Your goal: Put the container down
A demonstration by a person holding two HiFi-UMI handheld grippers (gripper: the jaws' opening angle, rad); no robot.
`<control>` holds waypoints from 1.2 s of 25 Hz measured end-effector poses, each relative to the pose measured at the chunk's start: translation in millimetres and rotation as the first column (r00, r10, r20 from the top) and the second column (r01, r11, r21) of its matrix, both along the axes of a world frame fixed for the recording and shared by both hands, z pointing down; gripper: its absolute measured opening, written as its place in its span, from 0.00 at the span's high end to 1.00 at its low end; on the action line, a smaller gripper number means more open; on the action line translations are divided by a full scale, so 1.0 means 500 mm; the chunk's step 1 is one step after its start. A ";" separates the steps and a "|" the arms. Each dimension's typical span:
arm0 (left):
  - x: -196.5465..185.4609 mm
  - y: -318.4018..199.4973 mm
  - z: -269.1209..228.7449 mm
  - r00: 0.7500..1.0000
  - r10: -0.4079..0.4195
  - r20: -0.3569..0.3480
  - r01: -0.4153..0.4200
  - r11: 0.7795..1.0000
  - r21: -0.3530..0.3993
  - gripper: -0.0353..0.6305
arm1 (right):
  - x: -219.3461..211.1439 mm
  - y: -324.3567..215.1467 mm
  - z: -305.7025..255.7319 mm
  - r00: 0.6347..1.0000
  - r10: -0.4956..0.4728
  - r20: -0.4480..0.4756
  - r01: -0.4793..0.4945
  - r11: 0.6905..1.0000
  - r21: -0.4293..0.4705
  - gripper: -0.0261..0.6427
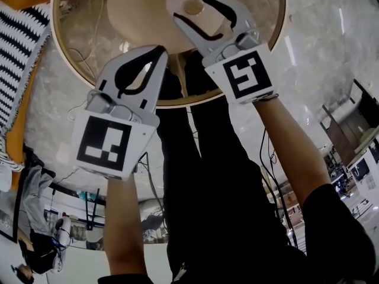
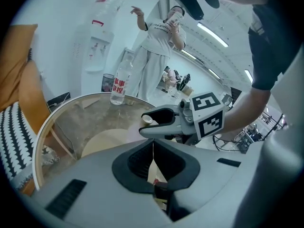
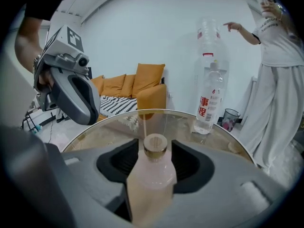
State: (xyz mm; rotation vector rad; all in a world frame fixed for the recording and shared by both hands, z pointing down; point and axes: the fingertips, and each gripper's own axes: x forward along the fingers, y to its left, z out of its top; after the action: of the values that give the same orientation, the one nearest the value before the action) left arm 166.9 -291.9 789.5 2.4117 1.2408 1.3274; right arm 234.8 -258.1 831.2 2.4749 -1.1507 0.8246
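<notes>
Glass of the round table (image 1: 278, 37) shows pale floor (image 1: 331, 46) below. The right gripper (image 1: 190, 0) has its jaws apart round the upright container (image 1: 192, 6), near the table's middle. The left gripper (image 1: 159, 53) is closed, empty.

Left gripper view: a water bottle (image 2: 122, 82) stands by the far rim, with a person (image 2: 154, 61) beyond.

Right gripper view: bare glass flanks the container, with a sofa (image 3: 142, 87) past the edge.

Container (image 3: 153, 172): one. Water bottle (image 3: 209, 101): one. Table (image 1: 83, 34): one. Grippers: two, left gripper (image 1: 160, 51), right gripper (image 1: 185, 3).

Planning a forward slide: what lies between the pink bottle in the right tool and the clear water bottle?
Only bare glass tabletop, seen in the right gripper view, separates the pink bottle from the clear water bottle.
</notes>
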 end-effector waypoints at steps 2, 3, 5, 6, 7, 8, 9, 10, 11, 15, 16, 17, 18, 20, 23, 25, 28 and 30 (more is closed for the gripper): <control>0.004 -0.005 -0.009 1.000 0.001 -0.002 -0.001 1.000 0.002 0.93 | 0.005 -0.007 -0.011 1.000 0.012 0.001 -0.012 1.000 0.021 0.63; 0.007 -0.007 -0.017 1.000 0.000 -0.008 0.000 1.000 0.001 0.93 | 0.008 -0.009 -0.020 1.000 0.019 0.004 -0.020 0.999 0.035 0.63; 0.011 -0.006 -0.045 1.000 -0.001 -0.027 0.001 1.000 -0.004 0.93 | 0.011 -0.010 -0.049 1.000 0.018 0.002 -0.019 0.998 0.052 0.64; 0.009 -0.004 -0.062 0.999 0.000 -0.035 0.000 1.000 -0.005 0.93 | 0.010 -0.011 -0.067 1.000 0.011 -0.003 -0.011 0.999 0.052 0.64; 0.007 -0.003 -0.081 0.999 0.004 -0.044 -0.005 1.000 -0.006 0.93 | 0.007 -0.011 -0.087 1.000 0.004 -0.008 -0.004 0.999 0.052 0.64; 0.004 -0.003 -0.101 0.998 0.015 -0.057 -0.015 1.000 -0.005 0.93 | 0.004 -0.012 -0.110 1.000 -0.001 -0.012 0.001 0.999 0.055 0.64; 0.001 -0.003 -0.122 0.996 0.034 -0.078 -0.035 0.999 -0.005 0.93 | 0.001 -0.013 -0.137 1.000 -0.004 -0.016 0.005 0.998 0.058 0.65; -0.002 -0.003 -0.144 0.993 0.058 -0.104 -0.059 0.998 -0.003 0.93 | -0.003 -0.014 -0.165 1.000 -0.007 -0.023 0.008 0.998 0.060 0.66; -0.005 -0.005 -0.167 0.990 0.076 -0.123 -0.076 0.997 0.000 0.93 | -0.007 -0.015 -0.194 0.999 -0.010 -0.031 0.011 0.998 0.060 0.72; -0.016 -0.021 -0.256 0.982 0.089 -0.166 -0.089 0.996 0.005 0.93 | -0.020 -0.021 -0.304 0.996 0.011 -0.086 -0.006 0.998 0.059 0.88; -0.016 -0.026 -0.279 0.980 0.089 -0.179 -0.090 0.996 0.005 0.93 | -0.020 -0.023 -0.330 0.995 0.022 -0.097 -0.016 0.998 0.062 0.92; -0.016 -0.030 -0.301 0.978 0.090 -0.190 -0.091 0.996 0.005 0.93 | -0.020 -0.025 -0.358 0.994 0.031 -0.105 -0.024 0.997 0.068 0.97; -0.019 -0.033 -0.324 0.976 0.093 -0.198 -0.093 0.996 0.005 0.93 | -0.024 -0.028 -0.387 0.994 0.038 -0.105 -0.030 0.996 0.078 0.97; -0.032 -0.038 -0.374 0.973 0.102 -0.206 -0.103 0.995 0.007 0.93 | -0.041 -0.039 -0.451 0.995 0.048 -0.082 -0.038 0.993 0.114 0.97; -0.043 -0.045 -0.459 0.964 0.119 -0.240 -0.121 0.993 0.007 0.93 | -0.067 -0.059 -0.549 0.996 0.055 -0.063 -0.045 0.987 0.155 0.97; -0.048 -0.048 -0.514 0.954 0.121 -0.274 -0.125 0.992 0.002 0.93 | -0.084 -0.068 -0.608 0.995 0.058 -0.078 -0.045 0.986 0.162 0.97; -0.066 -0.057 -0.587 0.940 0.121 -0.320 -0.131 0.991 -0.009 0.93 | -0.114 -0.081 -0.690 0.992 0.076 -0.105 -0.056 0.982 0.182 0.97; -0.077 -0.066 -0.632 0.934 0.111 -0.341 -0.126 0.992 -0.023 0.93 | -0.126 -0.090 -0.748 0.989 0.118 -0.089 -0.092 0.963 0.255 0.97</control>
State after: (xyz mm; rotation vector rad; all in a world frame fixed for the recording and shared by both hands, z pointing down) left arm 128.4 -324.8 473.3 2.6494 1.4994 0.9182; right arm 171.8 -303.1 457.1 2.7690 -1.1587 0.5997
